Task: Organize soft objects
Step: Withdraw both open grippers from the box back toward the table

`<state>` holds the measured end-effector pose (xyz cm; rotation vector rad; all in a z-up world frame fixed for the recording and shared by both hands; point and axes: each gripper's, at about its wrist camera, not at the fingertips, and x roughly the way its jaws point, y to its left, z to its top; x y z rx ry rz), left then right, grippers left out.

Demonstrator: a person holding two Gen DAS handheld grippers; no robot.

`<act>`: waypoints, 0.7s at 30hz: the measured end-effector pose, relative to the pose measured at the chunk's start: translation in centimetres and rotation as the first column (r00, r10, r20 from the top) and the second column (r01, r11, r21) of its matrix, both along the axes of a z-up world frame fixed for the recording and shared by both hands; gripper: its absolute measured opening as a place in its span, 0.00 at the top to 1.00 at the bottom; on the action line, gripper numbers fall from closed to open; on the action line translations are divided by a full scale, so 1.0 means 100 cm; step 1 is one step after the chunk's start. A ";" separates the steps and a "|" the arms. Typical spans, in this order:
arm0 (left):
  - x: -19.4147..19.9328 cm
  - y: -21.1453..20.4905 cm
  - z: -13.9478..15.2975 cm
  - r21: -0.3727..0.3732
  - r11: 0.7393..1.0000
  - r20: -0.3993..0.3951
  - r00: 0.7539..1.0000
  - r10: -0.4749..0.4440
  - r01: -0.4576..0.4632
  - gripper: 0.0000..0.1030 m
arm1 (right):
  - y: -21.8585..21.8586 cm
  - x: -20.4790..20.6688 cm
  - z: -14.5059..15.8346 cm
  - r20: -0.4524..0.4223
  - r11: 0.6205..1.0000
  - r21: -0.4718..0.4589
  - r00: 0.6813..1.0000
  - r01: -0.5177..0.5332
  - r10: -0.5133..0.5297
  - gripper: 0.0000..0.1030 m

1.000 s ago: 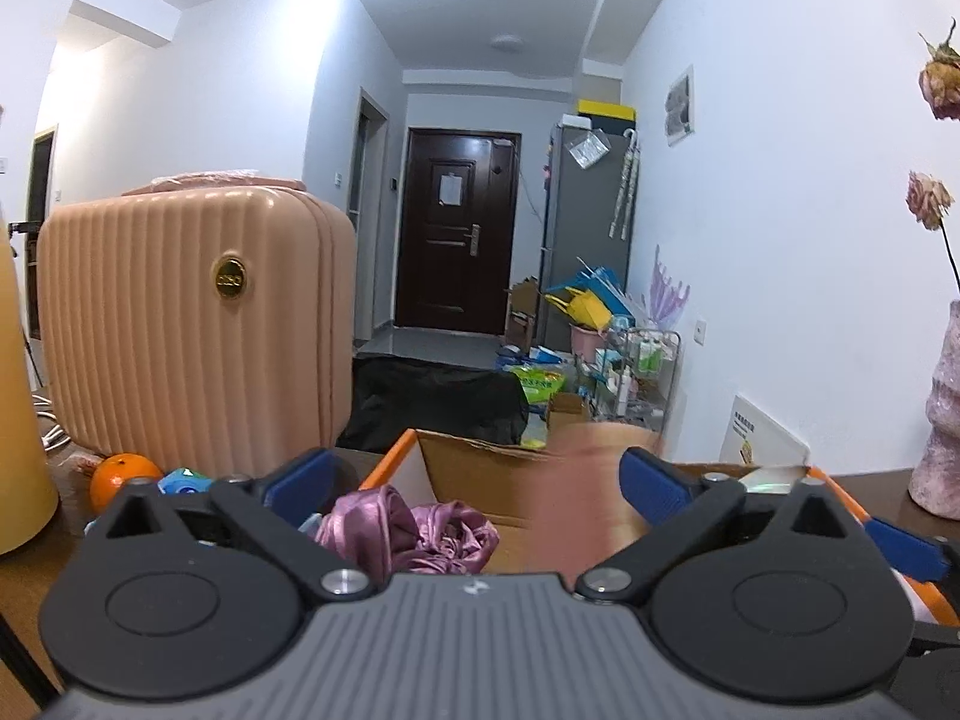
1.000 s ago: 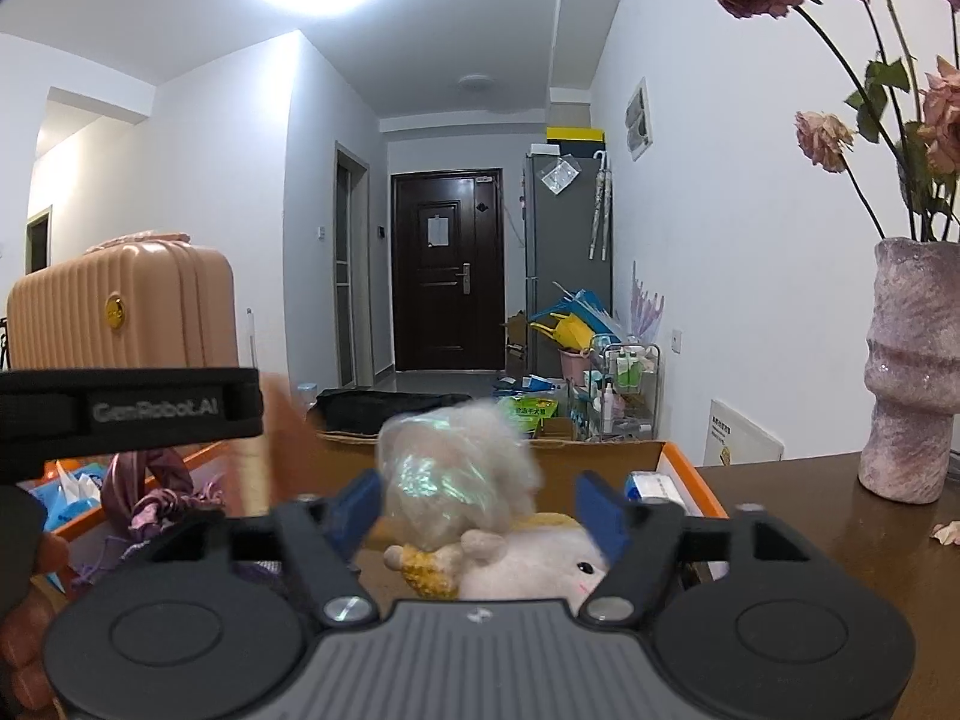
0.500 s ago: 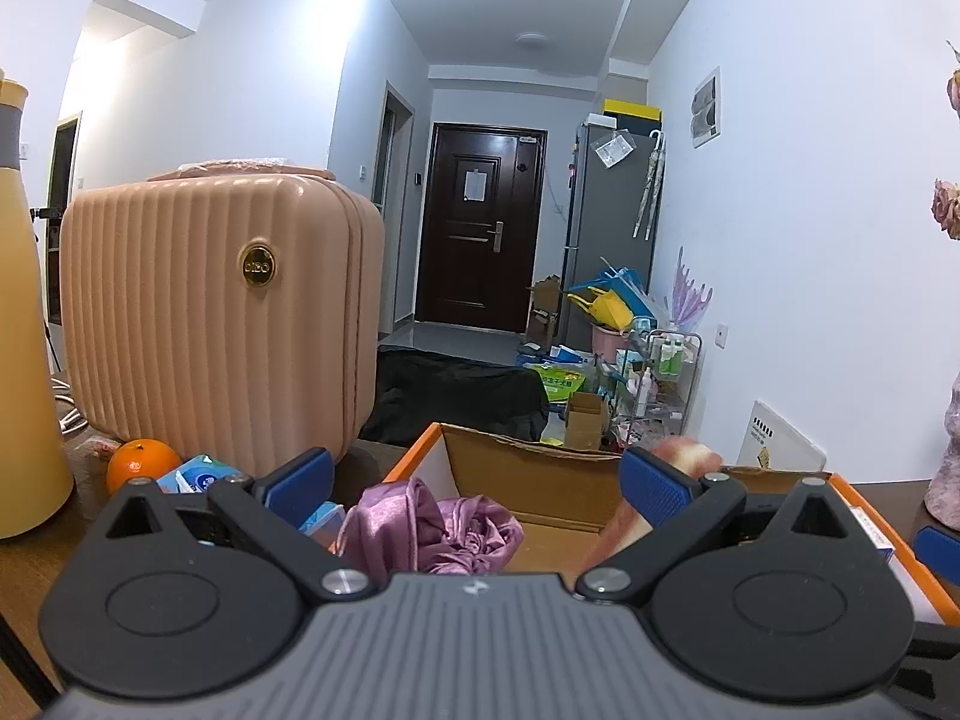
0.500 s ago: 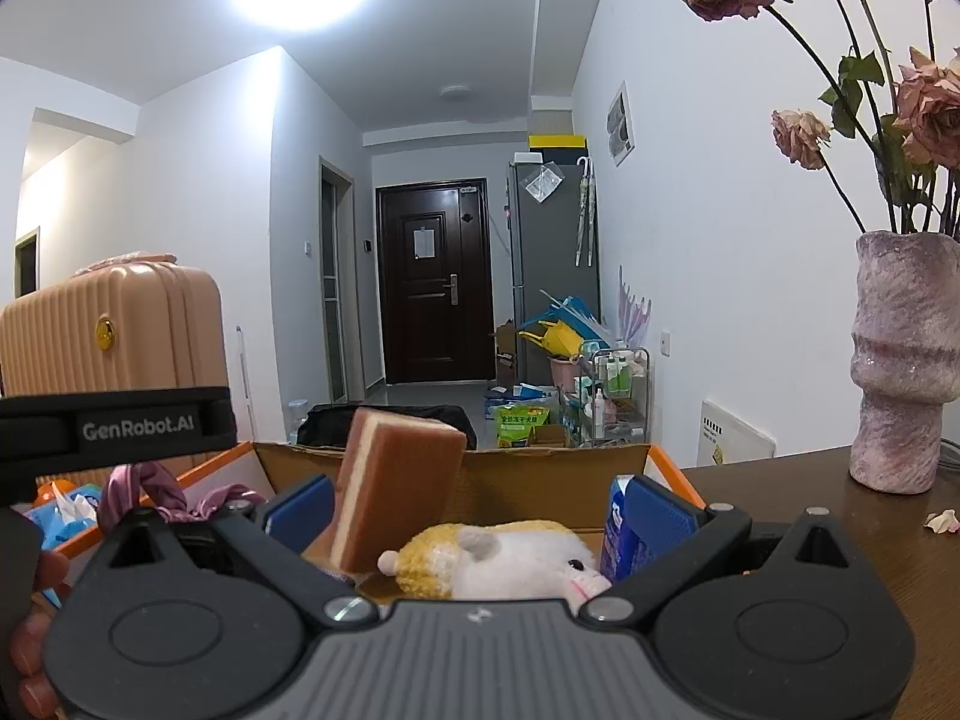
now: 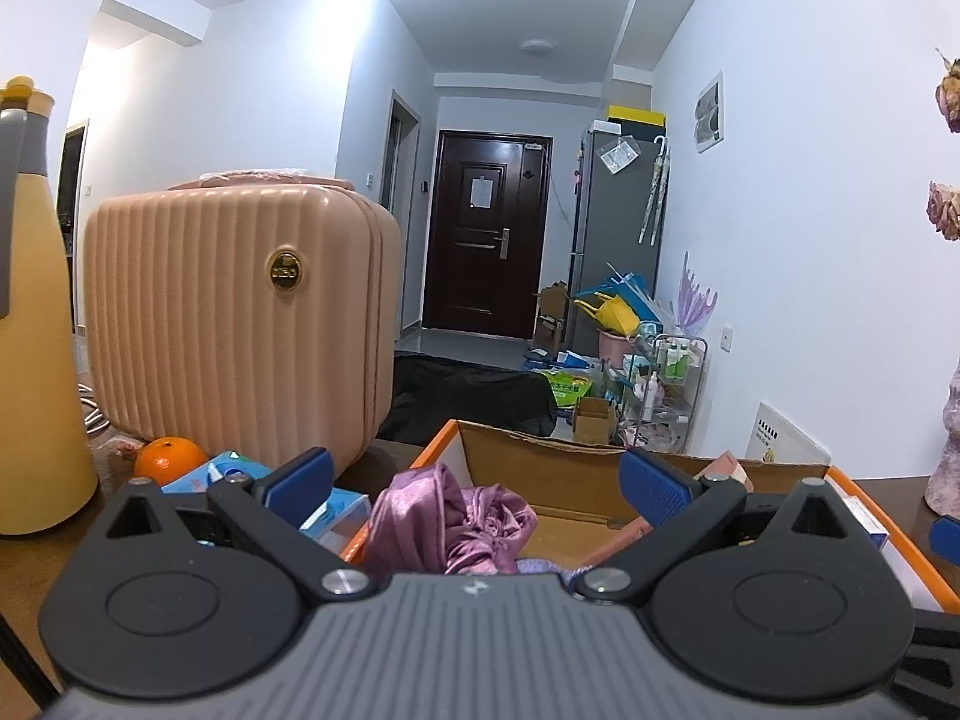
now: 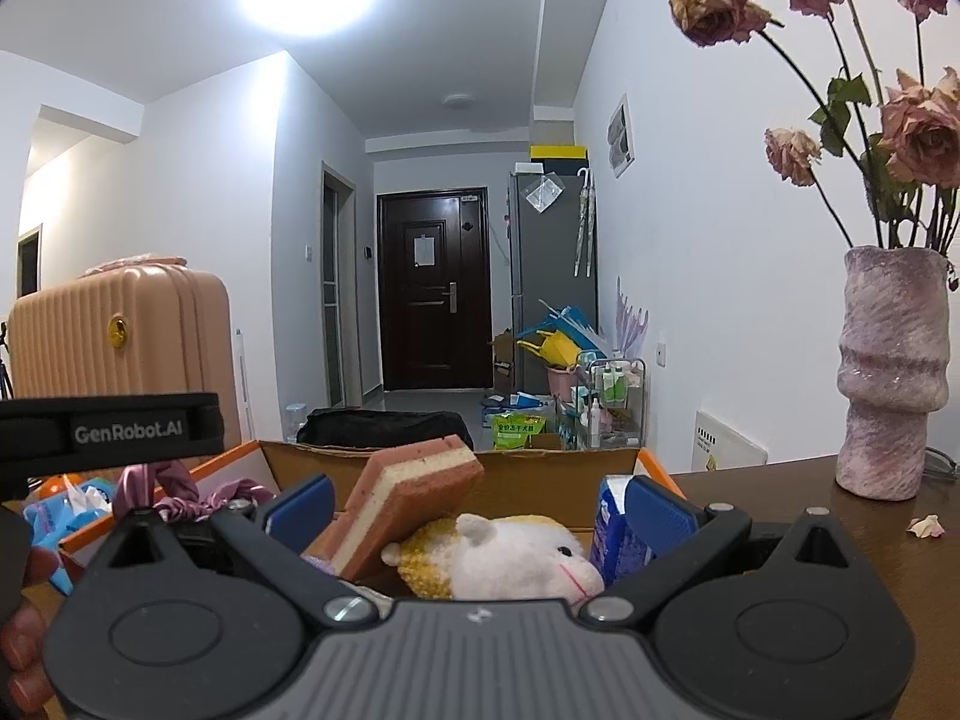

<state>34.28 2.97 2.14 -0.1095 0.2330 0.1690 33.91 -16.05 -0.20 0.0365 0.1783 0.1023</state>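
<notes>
An open cardboard box (image 5: 558,468) with orange flaps sits on the table; it also shows in the right wrist view (image 6: 540,468). Inside lie a crumpled purple satin cloth (image 5: 456,516), a pink-and-cream sponge (image 6: 408,492) leaning tilted, and a white-and-yellow plush toy (image 6: 510,552). A blue carton (image 6: 612,528) stands in the box at the right. My left gripper (image 5: 474,480) is open and empty, just in front of the cloth. My right gripper (image 6: 477,504) is open and empty, in front of the sponge and plush.
A pink ribbed suitcase (image 5: 240,318) stands left of the box, with an orange (image 5: 168,459), blue tissue packs (image 5: 234,474) and a yellow flask (image 5: 36,330) nearby. A pink vase (image 6: 894,372) with dried roses stands on the table at right. A petal (image 6: 924,525) lies near it.
The sponge has dropped into the box and now leans on the plush. A shiny wrapped fluffy thing seen in front of my right gripper a second ago is gone from view. The left camera has shifted right.
</notes>
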 end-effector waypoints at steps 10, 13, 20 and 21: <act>-0.029 0.006 0.007 0.003 1.000 0.017 1.000 0.004 -0.004 0.00 | -0.006 -0.032 0.010 0.058 1.000 -0.008 0.998 0.021 -0.020 0.00; -0.038 0.007 0.008 0.002 1.000 0.023 1.000 0.001 -0.001 0.00 | -0.008 -0.041 0.013 0.065 1.000 -0.008 0.998 0.020 -0.019 0.00; -0.056 0.010 0.008 0.001 1.000 0.017 1.000 0.002 -0.002 0.00 | -0.013 -0.056 0.013 0.049 1.000 -0.011 0.999 0.019 -0.018 0.00; -0.059 0.009 0.008 0.002 1.000 0.016 1.000 0.003 -0.003 0.00 | -0.012 -0.059 0.013 0.046 1.000 -0.013 0.999 0.018 -0.017 0.00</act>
